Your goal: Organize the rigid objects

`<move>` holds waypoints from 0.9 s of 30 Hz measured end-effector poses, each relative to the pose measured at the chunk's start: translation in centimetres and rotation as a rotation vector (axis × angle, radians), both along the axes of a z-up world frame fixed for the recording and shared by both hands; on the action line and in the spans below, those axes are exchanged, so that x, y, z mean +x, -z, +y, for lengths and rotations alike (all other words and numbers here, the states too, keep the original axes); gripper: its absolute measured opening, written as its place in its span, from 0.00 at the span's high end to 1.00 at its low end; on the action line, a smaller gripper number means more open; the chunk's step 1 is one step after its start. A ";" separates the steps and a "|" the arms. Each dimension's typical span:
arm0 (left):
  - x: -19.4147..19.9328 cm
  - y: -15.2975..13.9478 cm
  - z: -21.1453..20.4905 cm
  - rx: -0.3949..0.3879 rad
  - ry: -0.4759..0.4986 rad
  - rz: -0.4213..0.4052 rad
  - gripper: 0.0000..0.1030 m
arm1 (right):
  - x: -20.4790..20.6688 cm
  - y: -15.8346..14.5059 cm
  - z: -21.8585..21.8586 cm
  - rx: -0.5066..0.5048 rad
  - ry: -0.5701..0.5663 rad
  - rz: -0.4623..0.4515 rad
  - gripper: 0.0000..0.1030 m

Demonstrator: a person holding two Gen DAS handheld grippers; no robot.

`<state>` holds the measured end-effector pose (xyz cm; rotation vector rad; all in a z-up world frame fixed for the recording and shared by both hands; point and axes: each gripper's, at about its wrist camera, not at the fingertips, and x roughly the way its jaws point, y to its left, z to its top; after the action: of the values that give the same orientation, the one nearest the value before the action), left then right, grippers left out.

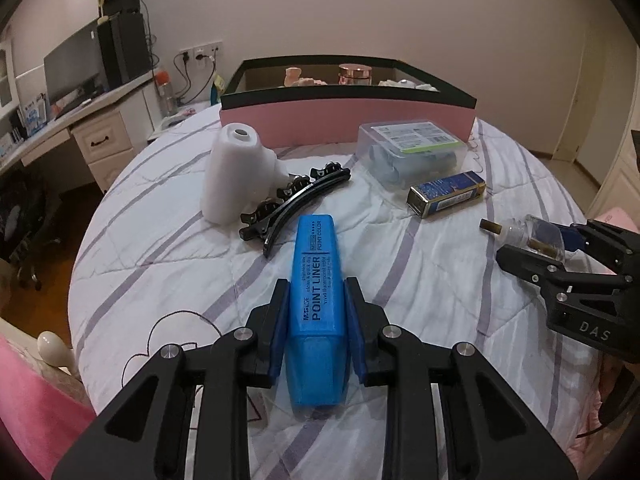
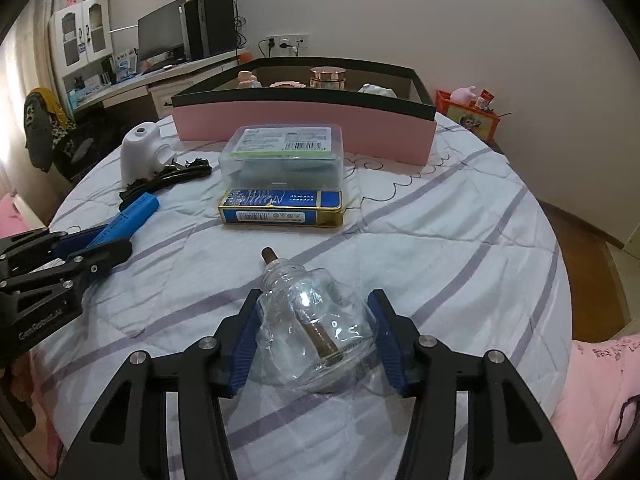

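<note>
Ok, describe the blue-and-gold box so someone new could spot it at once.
Start at the big pink box at the far edge of the striped bed cover. In front of it sits a clear plastic container, and the blue-and-gold box lies flat right in front of that. It alone is dark blue with shiny gold edges.

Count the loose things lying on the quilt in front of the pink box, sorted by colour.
Blue: 2, highlighter, tin
Clear: 2, bottle, tub
White: 1, foam block
Black: 1, hair clips
Total: 6
</note>
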<state>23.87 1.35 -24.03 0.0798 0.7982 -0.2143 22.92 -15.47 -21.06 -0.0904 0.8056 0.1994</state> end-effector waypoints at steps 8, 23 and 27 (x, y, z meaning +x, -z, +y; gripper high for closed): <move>-0.4 -0.3 0.3 -0.012 -0.012 -0.019 0.74 | -1.2 -0.1 -0.9 0.075 0.035 -0.037 0.48; -3.6 -7.8 -1.2 -0.040 -0.030 -0.239 0.74 | -4.9 -7.1 -1.0 0.135 0.076 -0.252 0.48; -4.4 -10.7 -1.7 -0.039 -0.028 -0.308 0.74 | -5.8 -10.3 -0.7 0.138 0.074 -0.336 0.48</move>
<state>19.48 -0.37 -13.31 0.0626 0.4881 -0.1853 17.13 -16.16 -10.78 0.0362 0.4583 0.1638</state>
